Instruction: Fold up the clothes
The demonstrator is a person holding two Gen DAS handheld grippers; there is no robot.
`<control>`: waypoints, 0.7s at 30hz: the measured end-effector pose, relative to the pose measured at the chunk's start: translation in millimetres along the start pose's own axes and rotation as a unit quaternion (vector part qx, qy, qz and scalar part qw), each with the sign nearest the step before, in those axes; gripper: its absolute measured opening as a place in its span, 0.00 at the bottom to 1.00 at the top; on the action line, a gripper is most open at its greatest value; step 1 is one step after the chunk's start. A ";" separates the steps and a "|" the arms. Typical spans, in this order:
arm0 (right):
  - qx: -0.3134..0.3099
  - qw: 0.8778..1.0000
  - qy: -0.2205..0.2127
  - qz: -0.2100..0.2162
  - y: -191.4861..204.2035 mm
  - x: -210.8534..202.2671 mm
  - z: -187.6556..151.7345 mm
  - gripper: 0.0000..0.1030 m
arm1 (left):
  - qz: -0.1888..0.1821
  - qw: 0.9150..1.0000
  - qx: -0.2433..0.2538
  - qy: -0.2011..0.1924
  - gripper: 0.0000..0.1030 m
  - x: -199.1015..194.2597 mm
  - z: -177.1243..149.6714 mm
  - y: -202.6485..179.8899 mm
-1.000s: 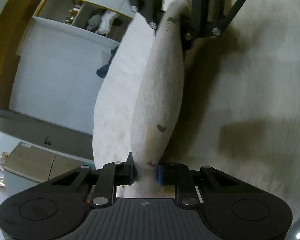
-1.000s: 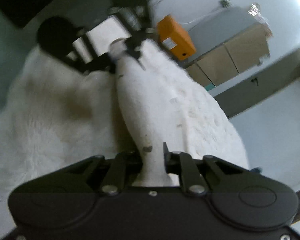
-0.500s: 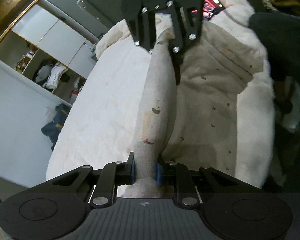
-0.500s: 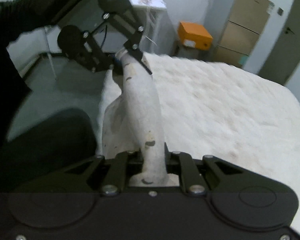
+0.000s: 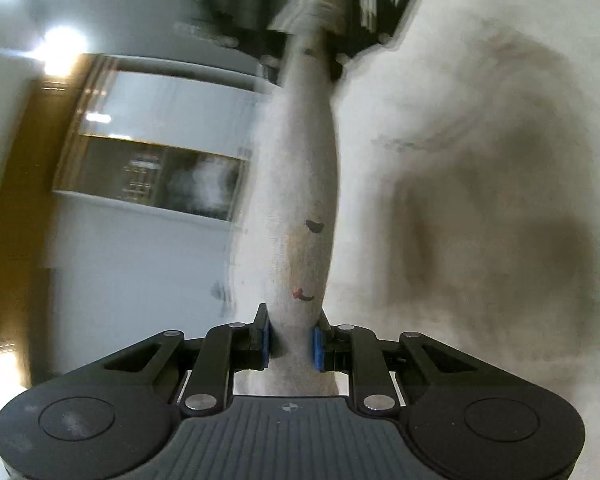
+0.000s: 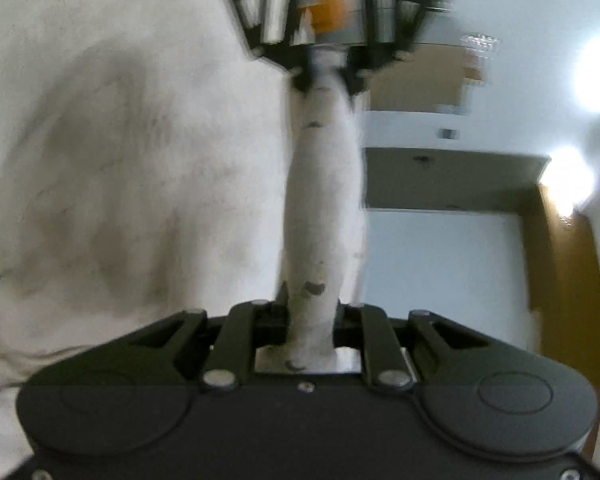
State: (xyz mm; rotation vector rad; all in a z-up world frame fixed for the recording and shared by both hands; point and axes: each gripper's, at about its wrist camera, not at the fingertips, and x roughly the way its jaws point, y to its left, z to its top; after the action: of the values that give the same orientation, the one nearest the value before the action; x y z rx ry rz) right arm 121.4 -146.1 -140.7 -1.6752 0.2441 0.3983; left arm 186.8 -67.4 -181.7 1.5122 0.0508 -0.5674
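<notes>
A cream garment with small dark and red marks is stretched as a taut roll (image 5: pixel 296 184) between my two grippers. Its body hangs as a wide blurred sheet (image 5: pixel 480 200) on the right of the left wrist view and fills the left of the right wrist view (image 6: pixel 120 160). My left gripper (image 5: pixel 291 334) is shut on one end, blue pads pressing the cloth. My right gripper (image 6: pixel 310 312) pinches the other end (image 6: pixel 324 208); its jaws are opening slightly with the cloth still between them. Each gripper shows blurred at the top of the other's view (image 5: pixel 312 32) (image 6: pixel 326 64).
Behind the cloth stand a white wall and a gold-framed open wardrobe (image 5: pixel 148 176). The right wrist view shows a grey door (image 6: pixel 452 180), a brown frame (image 6: pixel 568 280) and a tan cabinet (image 6: pixel 432 76). Bright ceiling lights glare in both views.
Both views have swung fast and are blurred. The bed and the dark sleeve seen half a second ago are out of view. The garment's body now fills one side of each view.
</notes>
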 end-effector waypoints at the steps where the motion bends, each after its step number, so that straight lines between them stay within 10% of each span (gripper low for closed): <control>1: -0.017 0.999 0.006 0.028 42.0 8.6 3.9 0.16 | -0.017 1.000 0.011 0.002 0.19 4.4 -1.0 -19.8; 5: -0.023 1.000 0.019 0.006 99.6 11.5 11.8 0.19 | -0.017 1.000 -0.015 0.005 0.18 10.9 -7.1 -54.0; 14: 0.045 0.997 0.022 -0.052 49.8 -16.6 4.4 0.15 | 0.030 0.999 -0.043 0.008 0.16 -10.9 0.8 1.0; 21: -0.008 0.999 0.033 -0.024 112.6 -27.2 1.9 0.38 | -0.011 0.999 -0.008 0.039 0.43 -18.7 7.7 -61.4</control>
State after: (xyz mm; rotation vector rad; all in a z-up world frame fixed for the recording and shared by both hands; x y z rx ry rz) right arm 53.0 -162.3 -232.8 -1.7088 0.2498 0.3099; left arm 144.7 -66.0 -230.6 1.5200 0.1314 -0.5238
